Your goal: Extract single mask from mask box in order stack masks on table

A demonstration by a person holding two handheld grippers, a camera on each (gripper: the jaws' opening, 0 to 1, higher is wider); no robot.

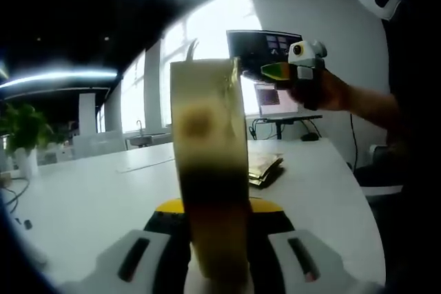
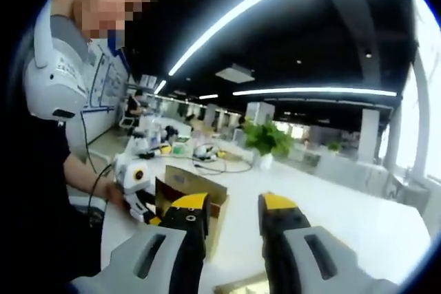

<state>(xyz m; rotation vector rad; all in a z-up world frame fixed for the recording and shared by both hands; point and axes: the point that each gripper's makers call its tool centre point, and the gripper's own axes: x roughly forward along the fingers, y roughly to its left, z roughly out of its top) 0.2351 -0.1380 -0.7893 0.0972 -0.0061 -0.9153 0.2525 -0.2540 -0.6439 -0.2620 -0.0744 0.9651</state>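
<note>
A tall brown cardboard mask box (image 1: 207,142) stands edge-on in the left gripper view, with my left gripper (image 1: 219,208) shut on it above the white table (image 1: 89,197). Behind it a small stack of brownish packaged masks (image 1: 265,168) lies on the table. A hand holds my right gripper (image 1: 275,60) up in the air, beyond the box's top right. In the right gripper view my right gripper (image 2: 233,215) is open with nothing between its yellow-tipped jaws. To its left the left gripper (image 2: 141,187) holds the box (image 2: 196,187). A brownish mask edge (image 2: 241,284) shows at the bottom.
The person stands at the table's side (image 2: 48,135). A potted plant (image 1: 24,129) and a screen (image 1: 275,98) stand at the far table edges. Another plant (image 2: 265,139) and cables (image 2: 220,163) lie farther along the table (image 2: 331,218).
</note>
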